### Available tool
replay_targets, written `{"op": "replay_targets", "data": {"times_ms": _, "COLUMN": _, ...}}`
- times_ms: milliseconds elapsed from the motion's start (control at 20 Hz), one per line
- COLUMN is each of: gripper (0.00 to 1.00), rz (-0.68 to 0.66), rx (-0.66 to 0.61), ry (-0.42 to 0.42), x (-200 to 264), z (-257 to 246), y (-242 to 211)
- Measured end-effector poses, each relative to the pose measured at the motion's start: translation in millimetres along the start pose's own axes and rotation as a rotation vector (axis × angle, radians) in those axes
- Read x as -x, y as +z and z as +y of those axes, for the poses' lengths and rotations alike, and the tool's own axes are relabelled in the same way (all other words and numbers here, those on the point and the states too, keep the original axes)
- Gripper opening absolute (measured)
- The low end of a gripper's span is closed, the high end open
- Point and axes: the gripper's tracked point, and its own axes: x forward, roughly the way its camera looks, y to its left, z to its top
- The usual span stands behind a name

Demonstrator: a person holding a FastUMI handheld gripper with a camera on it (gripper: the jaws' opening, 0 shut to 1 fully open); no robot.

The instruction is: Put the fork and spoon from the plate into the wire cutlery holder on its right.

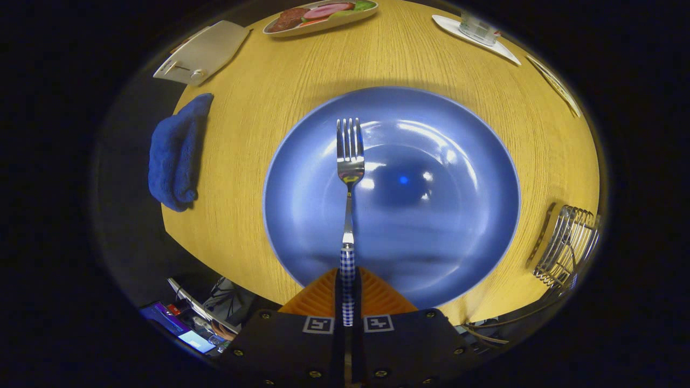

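Note:
My gripper (347, 280) is shut on the checked handle of a metal fork (350, 161). The fork points straight ahead from between the fingers, its tines lifted over the middle of the blue plate (458, 161). The plate lies on the round wooden table and nothing else rests in it. The wire cutlery holder (568, 245) stands off the plate's right side, near the table's edge, with a handle sticking out below it.
A folded blue cloth (175, 151) hangs over the table's left edge. Beyond the plate lie a white pad (202, 53), a dish of sliced meat and greens (318, 15) and a white tray with a glass (477, 32).

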Motion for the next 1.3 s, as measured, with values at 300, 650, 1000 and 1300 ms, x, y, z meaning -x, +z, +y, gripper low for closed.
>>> {"op": "replay_targets", "data": {"times_ms": 300, "gripper": 0.06, "rz": 0.079, "rx": 0.104, "ry": 0.011, "x": 34, "z": -18, "y": -4}}
{"op": "replay_targets", "data": {"times_ms": 650, "gripper": 0.05, "rz": 0.156, "rx": 0.207, "ry": -0.031, "x": 97, "z": -55, "y": -51}}
{"op": "replay_targets", "data": {"times_ms": 1000, "gripper": 0.06, "rz": 0.244, "rx": 0.256, "ry": -0.068, "x": 167, "z": -98, "y": -104}}
{"op": "replay_targets", "data": {"times_ms": 1300, "gripper": 0.06, "rz": 0.313, "rx": 0.216, "ry": -0.151, "x": 211, "z": -161, "y": -125}}
